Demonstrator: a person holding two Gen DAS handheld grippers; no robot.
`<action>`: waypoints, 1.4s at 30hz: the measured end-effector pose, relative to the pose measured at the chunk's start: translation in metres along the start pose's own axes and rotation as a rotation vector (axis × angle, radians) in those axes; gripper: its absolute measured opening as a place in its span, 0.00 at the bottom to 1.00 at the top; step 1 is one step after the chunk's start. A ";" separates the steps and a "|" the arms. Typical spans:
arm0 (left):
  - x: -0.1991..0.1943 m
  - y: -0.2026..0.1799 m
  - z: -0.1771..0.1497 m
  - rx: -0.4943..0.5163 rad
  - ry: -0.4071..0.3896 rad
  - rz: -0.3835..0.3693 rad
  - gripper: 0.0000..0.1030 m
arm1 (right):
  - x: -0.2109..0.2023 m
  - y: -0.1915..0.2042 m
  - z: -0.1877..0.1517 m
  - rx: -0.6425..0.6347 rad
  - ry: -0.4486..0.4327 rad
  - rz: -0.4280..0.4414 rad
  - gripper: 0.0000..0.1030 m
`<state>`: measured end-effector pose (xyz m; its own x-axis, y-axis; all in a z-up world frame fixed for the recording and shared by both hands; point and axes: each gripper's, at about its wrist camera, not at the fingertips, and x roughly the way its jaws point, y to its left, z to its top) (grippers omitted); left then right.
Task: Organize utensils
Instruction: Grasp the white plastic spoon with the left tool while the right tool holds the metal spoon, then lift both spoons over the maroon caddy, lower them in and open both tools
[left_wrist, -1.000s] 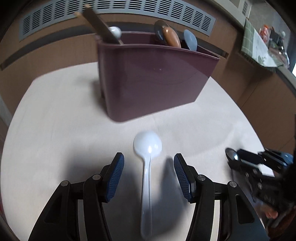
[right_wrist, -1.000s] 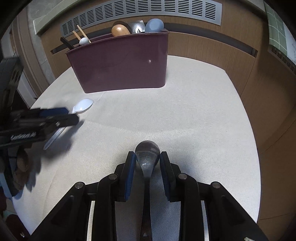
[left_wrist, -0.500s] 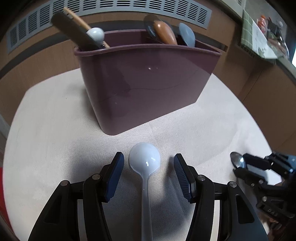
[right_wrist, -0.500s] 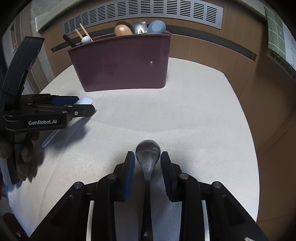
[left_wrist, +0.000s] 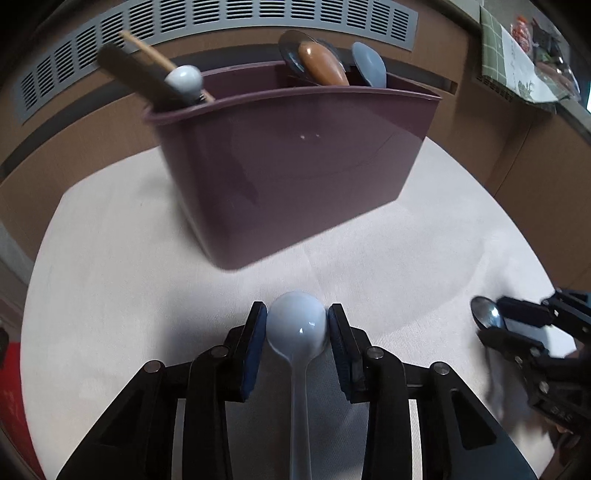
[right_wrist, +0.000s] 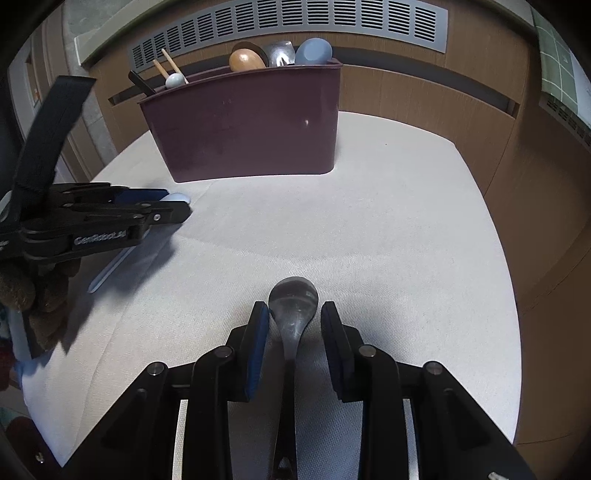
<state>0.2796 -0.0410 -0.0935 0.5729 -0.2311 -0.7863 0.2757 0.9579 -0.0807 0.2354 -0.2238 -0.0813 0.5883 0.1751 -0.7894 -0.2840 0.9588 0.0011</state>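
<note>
Wood-panelled walls with a long slatted vent (right_wrist: 288, 26) are seen behind a round table (right_wrist: 388, 206) covered in pale cloth, on which a maroon caddy (right_wrist: 247, 125) stands toward the far edge. Several utensils are held upright in the caddy: a wooden spoon (right_wrist: 245, 60), a metal spoon (right_wrist: 280, 53) and a blue spoon (right_wrist: 313, 51) at one end, and chopsticks (right_wrist: 173, 66) with a small white spoon (right_wrist: 174, 80) and a dark handle at the other.

On the near side of the cloth, a white spoon (left_wrist: 297, 332) is framed by the left gripper (left_wrist: 297, 325), its bowl pointing toward the caddy and its handle running back between the fingers. The blue pads (left_wrist: 255, 347) are drawn in just beside the bowl on both sides; whether they actually press on it cannot be told. From the right wrist view the handle is seen slanting down, its tail close to the cloth or on it.

Well apart on the table, a grey spoon (right_wrist: 293, 306) is straddled by the right gripper (right_wrist: 293, 321), which is narrowly parted, with small gaps showing between the pads and the spoon's neck. A firm grip cannot be confirmed here either. Both spoons remain outside the caddy.
</note>
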 end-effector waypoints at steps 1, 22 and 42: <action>-0.003 0.002 -0.004 -0.007 -0.002 -0.008 0.34 | 0.001 0.003 0.002 -0.013 0.004 -0.014 0.27; -0.016 0.006 -0.021 0.027 0.053 -0.030 0.40 | -0.026 0.001 0.004 0.005 -0.126 0.013 0.24; -0.068 0.011 -0.031 -0.041 -0.129 -0.084 0.33 | -0.032 -0.005 0.000 0.048 -0.161 0.004 0.24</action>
<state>0.2192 -0.0093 -0.0599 0.6446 -0.3281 -0.6905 0.2969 0.9398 -0.1694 0.2180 -0.2344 -0.0556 0.7020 0.2093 -0.6808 -0.2528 0.9668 0.0366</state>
